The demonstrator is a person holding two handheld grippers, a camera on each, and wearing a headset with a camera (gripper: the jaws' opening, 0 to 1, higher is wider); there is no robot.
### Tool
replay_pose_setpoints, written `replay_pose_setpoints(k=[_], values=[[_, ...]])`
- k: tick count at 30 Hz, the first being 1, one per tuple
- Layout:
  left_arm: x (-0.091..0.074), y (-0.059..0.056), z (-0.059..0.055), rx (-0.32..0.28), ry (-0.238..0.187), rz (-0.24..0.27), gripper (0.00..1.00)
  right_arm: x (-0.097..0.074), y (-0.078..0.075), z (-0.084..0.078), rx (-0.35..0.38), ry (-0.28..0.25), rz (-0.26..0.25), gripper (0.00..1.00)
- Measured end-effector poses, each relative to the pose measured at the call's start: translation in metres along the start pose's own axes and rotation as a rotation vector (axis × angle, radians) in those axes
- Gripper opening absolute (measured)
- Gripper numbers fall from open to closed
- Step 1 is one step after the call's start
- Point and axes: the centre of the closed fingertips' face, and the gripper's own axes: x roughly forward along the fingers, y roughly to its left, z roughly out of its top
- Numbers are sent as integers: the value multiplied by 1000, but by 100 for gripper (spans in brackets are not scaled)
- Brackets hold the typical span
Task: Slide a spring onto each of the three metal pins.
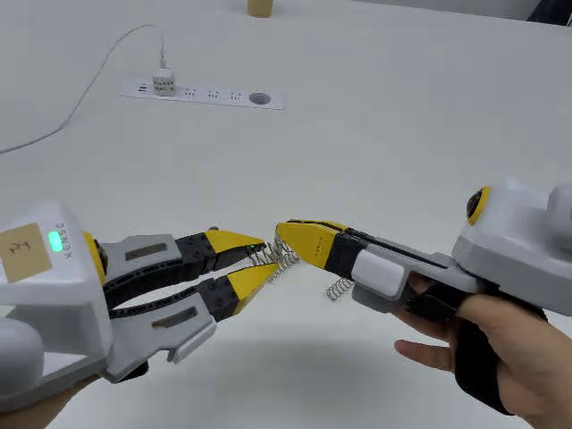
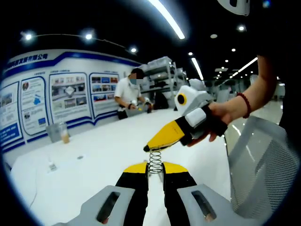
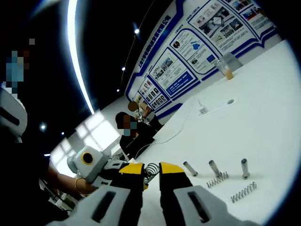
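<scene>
A small coil spring hangs in the air between both grippers. My left gripper has its yellow jaws shut on one end of it. From the right, my right gripper pinches the other end. The left gripper view has the spring rising from my left gripper to the right gripper's tip. In the right gripper view the spring sits end-on in my right gripper. Three upright metal pins stand bare on the table, with two loose springs lying beside them.
A loose spring lies on the white table under the right gripper. A white power strip with a plugged-in cable lies at the back, and a cup stands at the far edge. People stand at the table's far end.
</scene>
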Motion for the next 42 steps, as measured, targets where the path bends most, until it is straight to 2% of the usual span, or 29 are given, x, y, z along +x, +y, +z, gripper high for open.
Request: replay_pose_setpoints(k=[6, 10, 13, 18, 20, 21, 24, 26, 31, 42], values=[[0, 1, -8, -43, 52, 11, 11, 2, 3, -4, -63, 19, -4, 12], [0, 6, -14, -45, 77, 42, 15, 4, 1, -2, -139, 21, -37, 12], [-3, 10, -23, -71, 99, 56, 20, 4, -4, 2, -252, 31, -86, 12], [-10, 13, -38, -102, 165, 84, 29, 7, -9, 6, -370, 47, -136, 12], [-12, 14, -40, -111, 173, 93, 32, 8, -10, 7, -404, 52, -152, 12], [-14, 15, -42, -117, 181, 104, 33, 9, -12, 6, -446, 63, -165, 12], [-19, 18, -47, -101, 203, 128, 37, 13, -12, 4, -486, 75, -173, 12], [-20, 16, -49, -117, 209, 120, 41, 16, -13, 1, -503, 85, -178, 12], [-27, 19, -55, -162, 217, 145, 47, 22, -19, -4, -585, 116, -209, 12], [-38, 24, -66, -223, 237, 192, 64, 46, -27, -6, -661, 142, -230, 12]])
